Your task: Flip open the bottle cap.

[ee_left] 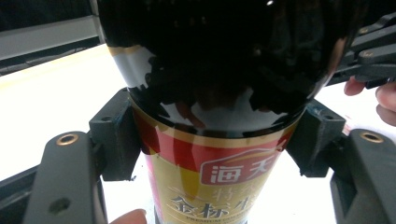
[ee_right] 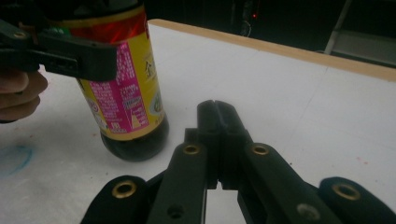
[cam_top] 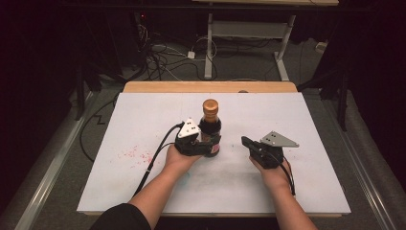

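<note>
Your left claw (cam_top: pixel 207 145) was clamped on the sauce bottle (cam_top: pixel 210 125), which stood upright mid-bench (cam_top: pixel 143 124). Your right claw (cam_top: pixel 247 142) sat clenched on nothing, just beside it. The grip looked secured; the orange cap (cam_top: pixel 210 106) remained on, apparently untouched.

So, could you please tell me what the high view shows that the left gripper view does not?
High view: the dark glass sauce bottle's orange-brown cap, the wooden table edge, and the right gripper, shut on nothing, apart from the bottle.
Left gripper view: the label's red panel with white characters.
Both: the left gripper shut on the bottle standing on the white board.
</note>
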Demonstrator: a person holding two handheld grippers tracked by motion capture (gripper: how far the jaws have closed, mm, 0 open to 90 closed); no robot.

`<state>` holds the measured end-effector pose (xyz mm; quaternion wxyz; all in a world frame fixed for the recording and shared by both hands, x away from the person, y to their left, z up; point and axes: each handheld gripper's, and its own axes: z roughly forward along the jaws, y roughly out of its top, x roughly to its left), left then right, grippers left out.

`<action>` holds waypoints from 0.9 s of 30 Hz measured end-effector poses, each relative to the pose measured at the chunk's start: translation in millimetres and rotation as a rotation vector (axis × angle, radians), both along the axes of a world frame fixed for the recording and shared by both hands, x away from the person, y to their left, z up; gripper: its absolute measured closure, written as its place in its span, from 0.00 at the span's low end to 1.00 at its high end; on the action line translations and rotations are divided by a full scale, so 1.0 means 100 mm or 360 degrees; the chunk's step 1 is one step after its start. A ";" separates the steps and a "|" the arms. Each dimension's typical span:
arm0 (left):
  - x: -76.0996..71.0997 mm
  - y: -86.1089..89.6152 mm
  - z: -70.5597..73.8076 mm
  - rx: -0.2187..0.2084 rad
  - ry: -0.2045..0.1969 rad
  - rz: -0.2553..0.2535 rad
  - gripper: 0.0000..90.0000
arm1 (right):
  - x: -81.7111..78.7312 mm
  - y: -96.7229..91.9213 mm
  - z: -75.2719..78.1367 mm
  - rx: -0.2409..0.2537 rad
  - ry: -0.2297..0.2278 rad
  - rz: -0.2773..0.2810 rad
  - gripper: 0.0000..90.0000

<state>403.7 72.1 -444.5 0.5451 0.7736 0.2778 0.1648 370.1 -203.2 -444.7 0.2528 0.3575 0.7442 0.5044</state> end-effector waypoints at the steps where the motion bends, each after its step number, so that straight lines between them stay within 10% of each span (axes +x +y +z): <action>1: 0.00 0.00 0.00 -0.0001 -0.0002 0.0001 0.32 | 0.00 0.01 0.02 0.0005 -0.0006 0.0000 1.00; 27: 0.00 0.01 -0.01 -0.0004 -0.0007 -0.0020 0.32 | 0.05 0.26 0.46 0.0054 -0.0120 0.0139 1.00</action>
